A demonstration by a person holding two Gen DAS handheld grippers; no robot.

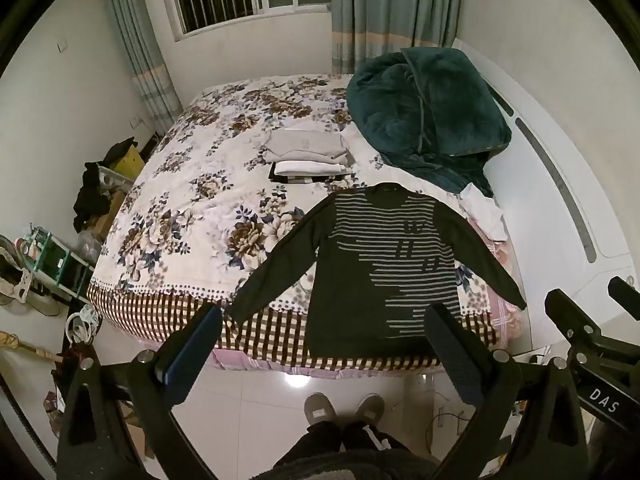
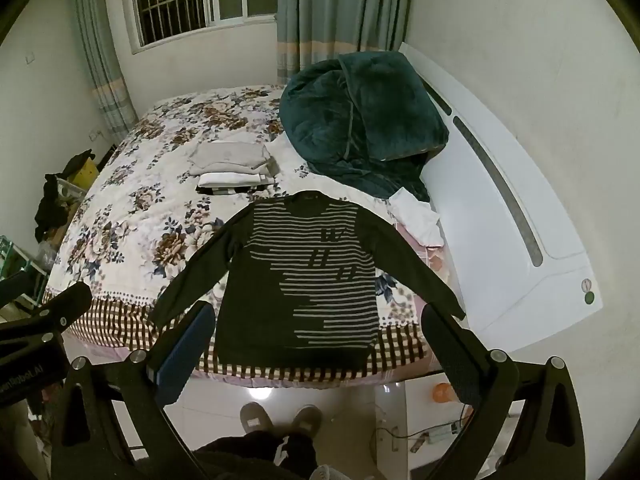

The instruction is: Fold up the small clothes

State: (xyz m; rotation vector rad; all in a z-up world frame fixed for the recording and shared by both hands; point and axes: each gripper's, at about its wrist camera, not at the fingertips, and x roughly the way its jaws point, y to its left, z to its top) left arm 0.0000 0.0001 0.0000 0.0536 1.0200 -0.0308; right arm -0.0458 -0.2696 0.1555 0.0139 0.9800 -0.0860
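A dark long-sleeved sweater with pale stripes lies flat on the near end of the flowered bed, sleeves spread, hem hanging over the checked edge. My left gripper hangs open above the bed's near edge, nothing between its fingers. Just as wide and empty, my right gripper hovers in front of the sweater's hem. In the left wrist view the right gripper's body shows at the right edge. A stack of folded clothes sits beyond the sweater's collar.
A dark green fleece blanket is heaped at the far right by the white headboard. White cloth lies beside the sweater's right sleeve. A person's slippered feet stand on the tiled floor. Clutter lines the left wall.
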